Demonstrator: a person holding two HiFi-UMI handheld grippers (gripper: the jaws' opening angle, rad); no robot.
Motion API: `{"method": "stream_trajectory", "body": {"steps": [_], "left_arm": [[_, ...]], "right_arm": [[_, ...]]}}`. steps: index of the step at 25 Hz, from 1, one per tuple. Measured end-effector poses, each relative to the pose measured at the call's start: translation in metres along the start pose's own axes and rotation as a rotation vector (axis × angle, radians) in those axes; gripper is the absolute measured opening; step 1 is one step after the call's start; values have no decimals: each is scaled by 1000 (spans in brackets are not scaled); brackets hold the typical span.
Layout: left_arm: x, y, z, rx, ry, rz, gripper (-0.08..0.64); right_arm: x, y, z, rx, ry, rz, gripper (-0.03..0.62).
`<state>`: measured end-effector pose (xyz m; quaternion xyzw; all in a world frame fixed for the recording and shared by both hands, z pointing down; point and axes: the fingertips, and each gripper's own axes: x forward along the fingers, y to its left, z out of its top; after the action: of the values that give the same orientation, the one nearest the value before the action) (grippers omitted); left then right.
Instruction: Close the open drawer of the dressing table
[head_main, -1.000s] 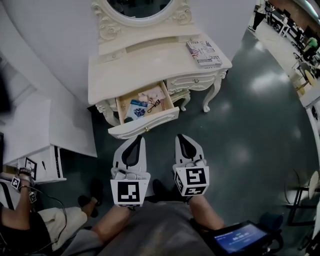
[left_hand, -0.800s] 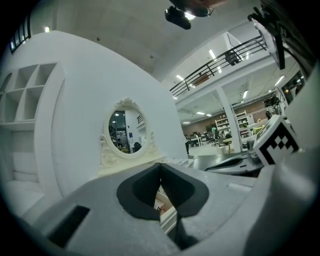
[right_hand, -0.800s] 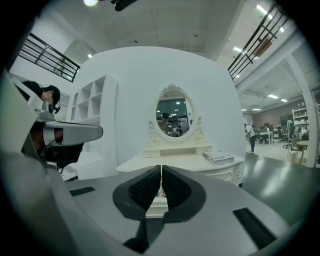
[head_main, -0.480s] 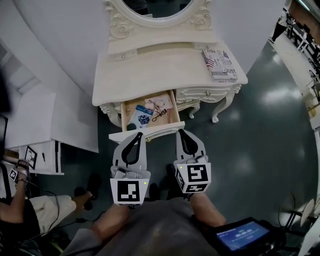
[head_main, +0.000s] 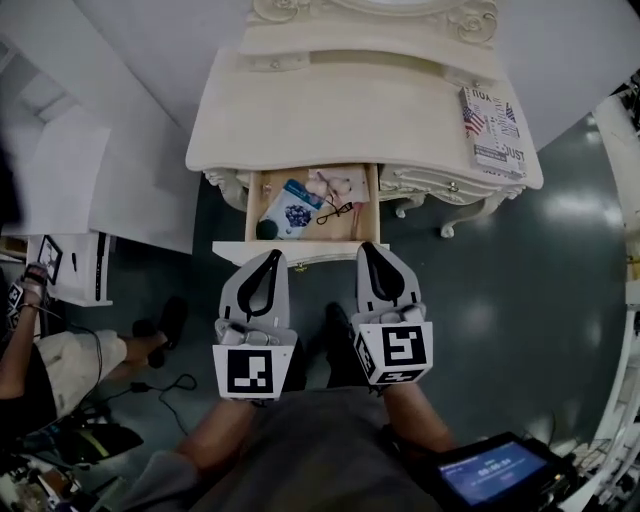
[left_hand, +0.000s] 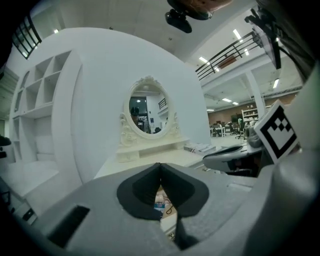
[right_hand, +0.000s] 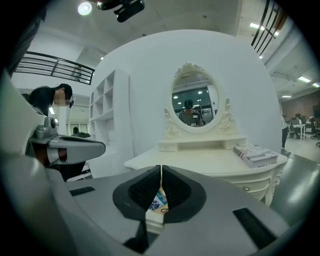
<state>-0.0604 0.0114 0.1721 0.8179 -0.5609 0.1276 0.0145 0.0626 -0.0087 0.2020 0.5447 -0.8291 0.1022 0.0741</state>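
The cream dressing table (head_main: 330, 110) stands against the white wall, its centre drawer (head_main: 300, 251) pulled out toward me. Inside lie a blue packet (head_main: 291, 213), a dark round item and a black cord. My left gripper (head_main: 274, 255) is shut, its tip just at the drawer's front panel on the left. Shut too, my right gripper (head_main: 367, 247) has its tip at the front panel's right end. Through the jaws of the left gripper (left_hand: 160, 165) and the right gripper (right_hand: 161, 169), the drawer's contents (right_hand: 158, 202) show just below. Nothing is held.
A stack of books (head_main: 493, 127) lies on the tabletop's right end. An oval mirror (right_hand: 195, 105) rises at the back. A seated person's legs (head_main: 60, 365) and cables are on the floor at left. A tablet (head_main: 492, 470) hangs at lower right. White shelving (right_hand: 107, 107) stands to the left.
I have come closer to the table: the drawer now sits right at both gripper tips, where a second ago a gap of floor lay between them. The drawer stays open.
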Motion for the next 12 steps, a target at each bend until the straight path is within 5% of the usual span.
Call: {"method": "stream_trajectory", "body": {"steps": [12], "left_arm": [[16,-5,-111,-127,158,-2,15]], "right_arm": [[34,35,-77,41,118,132,15]]}}
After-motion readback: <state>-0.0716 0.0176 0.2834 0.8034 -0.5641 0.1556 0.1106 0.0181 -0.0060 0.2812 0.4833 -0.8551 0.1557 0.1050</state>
